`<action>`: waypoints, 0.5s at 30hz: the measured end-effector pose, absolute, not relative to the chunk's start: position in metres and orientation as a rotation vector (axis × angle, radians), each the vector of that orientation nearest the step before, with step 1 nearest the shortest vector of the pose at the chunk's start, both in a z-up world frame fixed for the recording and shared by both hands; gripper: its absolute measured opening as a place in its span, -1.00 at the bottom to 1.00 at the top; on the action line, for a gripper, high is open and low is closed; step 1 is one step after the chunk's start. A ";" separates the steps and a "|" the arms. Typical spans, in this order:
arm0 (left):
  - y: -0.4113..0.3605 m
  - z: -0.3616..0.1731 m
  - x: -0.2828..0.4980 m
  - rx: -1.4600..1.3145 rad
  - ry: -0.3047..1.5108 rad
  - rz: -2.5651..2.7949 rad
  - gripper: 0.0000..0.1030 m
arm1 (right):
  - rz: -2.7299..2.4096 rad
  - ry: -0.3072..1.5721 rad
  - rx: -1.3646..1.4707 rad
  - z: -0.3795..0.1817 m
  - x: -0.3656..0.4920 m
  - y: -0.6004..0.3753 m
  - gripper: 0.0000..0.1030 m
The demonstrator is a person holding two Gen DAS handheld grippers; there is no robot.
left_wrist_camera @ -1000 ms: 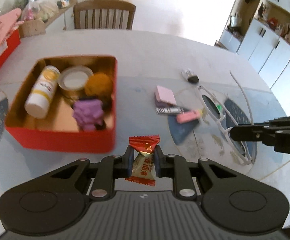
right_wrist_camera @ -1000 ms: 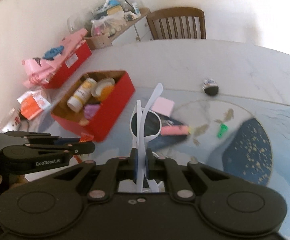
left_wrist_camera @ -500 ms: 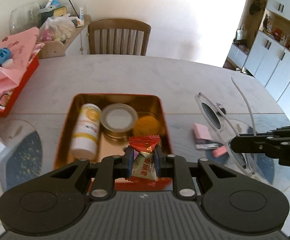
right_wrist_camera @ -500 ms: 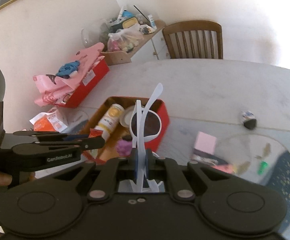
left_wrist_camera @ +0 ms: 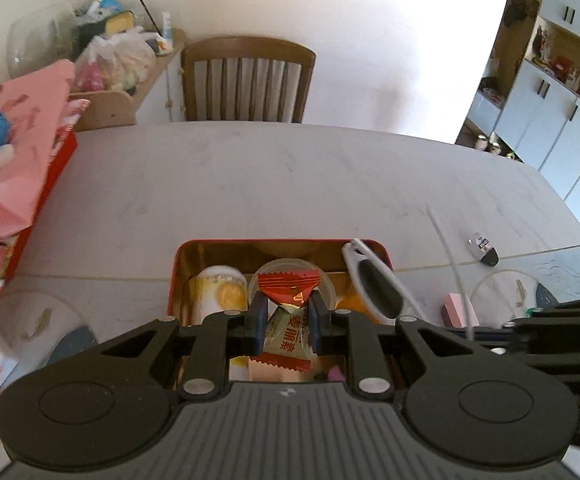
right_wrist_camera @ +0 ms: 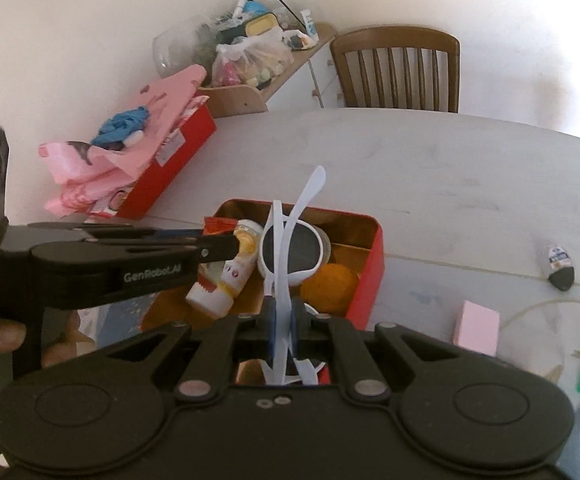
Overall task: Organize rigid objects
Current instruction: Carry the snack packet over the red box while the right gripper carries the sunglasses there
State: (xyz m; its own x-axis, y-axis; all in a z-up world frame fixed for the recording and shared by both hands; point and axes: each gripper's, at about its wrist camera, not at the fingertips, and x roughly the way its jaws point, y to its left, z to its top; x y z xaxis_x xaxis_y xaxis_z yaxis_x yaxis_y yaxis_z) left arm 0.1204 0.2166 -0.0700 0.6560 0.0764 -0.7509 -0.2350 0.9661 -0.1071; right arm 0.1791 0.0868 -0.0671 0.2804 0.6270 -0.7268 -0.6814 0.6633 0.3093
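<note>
- Sitting at the far left edge of the table (left_wrist_camera: 290, 184), a red box (right_wrist_camera: 178, 160) stuffed with pink bags is well apart from the work and plays no part in the drop.
- Hanging over the near end of the red tin (left_wrist_camera: 381, 249), the left gripper (left_wrist_camera: 286, 322) is clamped on a wrapped candy (left_wrist_camera: 288, 320), its pads pressing the wrapper's waist.
- Inside the tin lie a white and yellow bottle (right_wrist_camera: 226, 276), a round clear lid (left_wrist_camera: 329, 280) and an orange ball (right_wrist_camera: 329, 282), so little bare floor is left.
- Just right of the candy, the right gripper (right_wrist_camera: 282, 320) is closed on the folded arms of white sunglasses (right_wrist_camera: 290, 250), whose dark lens hangs above the middle of the tin.
- To the right of the tin, a pink block (right_wrist_camera: 475, 328) and a small dark capsule (right_wrist_camera: 559, 266) lie on the table, not yet put away.
- Risk, as I judge it: the two grippers sit close together over one tin, so a release at the same time could knock the candy or the glasses aside.
- The glasses are held only by thin arms; a tilt could swing the lens into the tin's rim or onto the bottle.
- The candy is light and could bounce off the crowded contents and land outside.
</note>
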 end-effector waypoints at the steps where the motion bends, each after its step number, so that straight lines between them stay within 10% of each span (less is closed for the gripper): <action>1: 0.219 -0.073 0.124 -0.202 0.844 0.176 -0.61 | 0.871 0.944 -0.071 -0.069 0.183 0.092 -0.88; 15: 0.238 -0.113 0.170 -0.217 0.937 0.134 -0.61 | 0.793 0.987 -0.133 -0.094 0.204 0.127 -0.88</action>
